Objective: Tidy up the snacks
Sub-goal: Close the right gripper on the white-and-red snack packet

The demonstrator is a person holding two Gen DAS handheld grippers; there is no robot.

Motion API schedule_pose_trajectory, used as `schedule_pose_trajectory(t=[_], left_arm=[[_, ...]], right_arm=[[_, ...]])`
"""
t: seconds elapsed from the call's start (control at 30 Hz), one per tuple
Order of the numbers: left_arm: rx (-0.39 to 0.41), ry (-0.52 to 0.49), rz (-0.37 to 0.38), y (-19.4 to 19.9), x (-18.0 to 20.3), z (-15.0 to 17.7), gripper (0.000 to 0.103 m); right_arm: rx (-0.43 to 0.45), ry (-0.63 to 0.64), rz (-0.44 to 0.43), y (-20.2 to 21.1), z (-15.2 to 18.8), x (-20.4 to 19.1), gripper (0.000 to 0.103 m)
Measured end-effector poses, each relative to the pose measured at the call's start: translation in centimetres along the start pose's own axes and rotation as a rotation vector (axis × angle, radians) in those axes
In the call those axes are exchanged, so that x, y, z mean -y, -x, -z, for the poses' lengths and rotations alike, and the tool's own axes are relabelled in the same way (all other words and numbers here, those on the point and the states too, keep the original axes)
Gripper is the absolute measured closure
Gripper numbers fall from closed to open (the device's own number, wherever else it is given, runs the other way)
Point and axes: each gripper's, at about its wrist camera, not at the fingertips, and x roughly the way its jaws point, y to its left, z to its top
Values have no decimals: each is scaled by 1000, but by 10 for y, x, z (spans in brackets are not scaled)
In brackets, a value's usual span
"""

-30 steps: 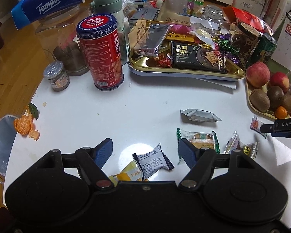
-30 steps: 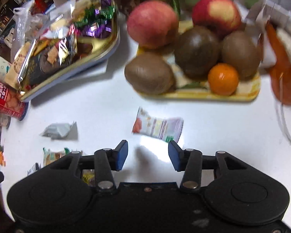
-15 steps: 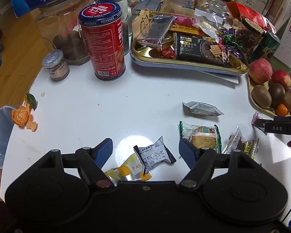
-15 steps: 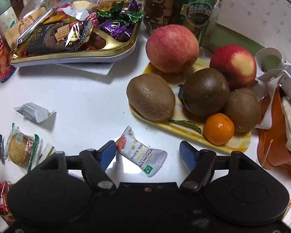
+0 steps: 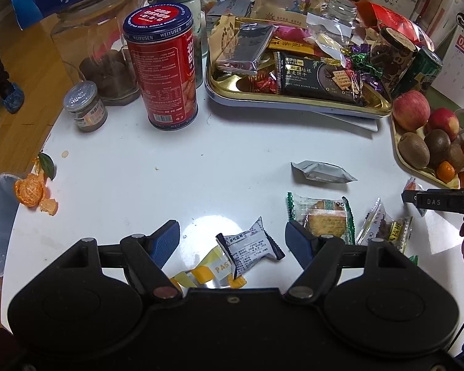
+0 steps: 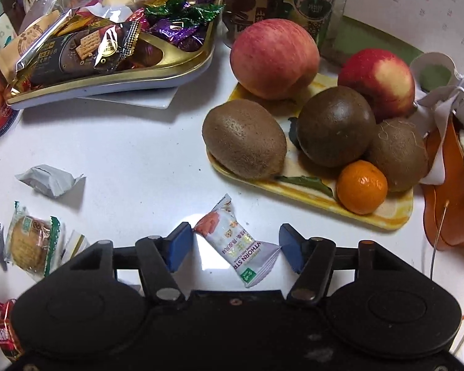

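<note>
While my right gripper (image 6: 233, 244) closes, the hawthorn snack packet (image 6: 238, 244) lies slantwise between its blue pads on the white table (image 6: 133, 154); the left pad looks to be at the packet's orange end, the right pad just clear of its pale end, so I don't call it gripped yet. Only the right wrist view shows this packet properly; from the left wrist view I get just a sliver of it behind the right gripper's black finger (image 5: 439, 201) at the right edge, too small to read. Just beyond the packet sits the yellow fruit tray (image 6: 383, 216), and to the far left the gold snack tray (image 6: 157, 74) heaped with wrapped sweets.

My left gripper (image 5: 232, 239) hangs wide open, pads touching nothing. Between them rest a grey-white packet (image 5: 250, 244) and, nearer me, a yellow packet (image 5: 213, 270). A green-edged biscuit packet (image 5: 321, 216) lies just beyond its right pad, and a silver packet (image 5: 321, 171) farther off. The left view alone shows the red biscuit tin (image 5: 162, 71) and orange peel (image 5: 31, 190) at the left.
</note>
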Motion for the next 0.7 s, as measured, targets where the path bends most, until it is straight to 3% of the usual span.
schedule_pose_trajectory(t=[0.07,0.13,0.37,0.57,0.7], left_arm=[[2,0,12,0,-2,0,27],[1,-12,27,0,-2,-1,27],[-11,-71,18,-5,5,4,27],[5,-203,5,-5,16,11,27],[2,-224,-6,-9,14,16,27]], right_arm=[[-22,-26,4,4,2,2,48],[-30,-64,-11,12,5,7,70],[-105,-319,-180,35,23,39,70],[-100,-335,-164,68,46,44,70],[-75,-375,-188,97,66,44,70]])
